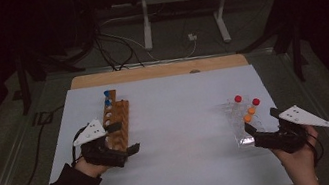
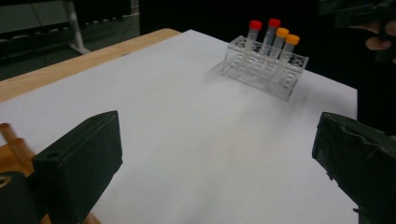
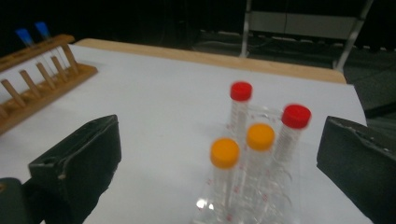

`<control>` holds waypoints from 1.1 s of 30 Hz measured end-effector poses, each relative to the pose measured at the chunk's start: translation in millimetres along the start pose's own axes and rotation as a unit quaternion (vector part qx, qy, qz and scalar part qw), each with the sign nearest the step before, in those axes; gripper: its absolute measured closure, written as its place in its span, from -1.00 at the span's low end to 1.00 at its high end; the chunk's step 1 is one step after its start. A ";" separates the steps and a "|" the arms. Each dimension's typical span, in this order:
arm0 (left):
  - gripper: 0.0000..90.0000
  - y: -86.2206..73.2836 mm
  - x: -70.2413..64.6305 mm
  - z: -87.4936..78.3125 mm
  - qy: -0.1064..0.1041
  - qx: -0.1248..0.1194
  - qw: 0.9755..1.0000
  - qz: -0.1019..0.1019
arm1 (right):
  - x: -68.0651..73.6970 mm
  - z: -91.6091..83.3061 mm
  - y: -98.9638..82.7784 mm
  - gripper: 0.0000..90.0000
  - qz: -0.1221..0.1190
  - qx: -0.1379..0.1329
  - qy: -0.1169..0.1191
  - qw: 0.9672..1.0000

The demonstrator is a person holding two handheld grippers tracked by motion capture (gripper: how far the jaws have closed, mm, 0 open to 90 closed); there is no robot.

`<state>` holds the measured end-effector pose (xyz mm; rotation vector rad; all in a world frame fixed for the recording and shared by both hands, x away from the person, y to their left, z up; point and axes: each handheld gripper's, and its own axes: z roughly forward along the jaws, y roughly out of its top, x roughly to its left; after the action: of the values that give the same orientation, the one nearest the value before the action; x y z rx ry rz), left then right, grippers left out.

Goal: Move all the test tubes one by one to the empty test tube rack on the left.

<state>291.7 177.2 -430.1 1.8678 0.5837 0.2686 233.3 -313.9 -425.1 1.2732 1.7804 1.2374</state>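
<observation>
While the four capped tubes [image 3: 252, 140] stand upright in the clear rack [image 1: 244, 125] at the right of the white mat [image 1: 180, 135], two red at the far side and two orange nearer, the right gripper [image 1: 260, 129] sits just on their near side, jaws wide apart and empty. That hand is by far the nearer one. At the left, the left gripper [image 1: 124, 137], also spread and empty, lies beside the wooden rack [image 1: 117, 118], whose blue-capped tubes [image 1: 107, 98] stand at its far end. The clear rack's near edge is blurred and cut off in the right gripper view
</observation>
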 end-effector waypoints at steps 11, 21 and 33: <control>-0.94 -0.9 -3.7 2.0 -0.005 0.004 1.000 0.008 | -14.1 4.7 -15.4 -0.33 0.020 0.040 -0.026 0.999; -0.94 -0.9 -4.6 3.1 -0.005 0.007 1.000 0.012 | -8.6 27.6 -27.4 0.20 0.007 0.094 -0.006 0.996; -0.94 -1.7 -2.3 3.2 -0.006 0.008 1.000 0.009 | -3.6 46.5 -30.8 0.64 -0.016 0.113 -0.016 0.993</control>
<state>290.7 173.9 -432.6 1.8906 0.5625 0.2659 263.8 -304.8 -471.1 1.3751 1.9535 1.0133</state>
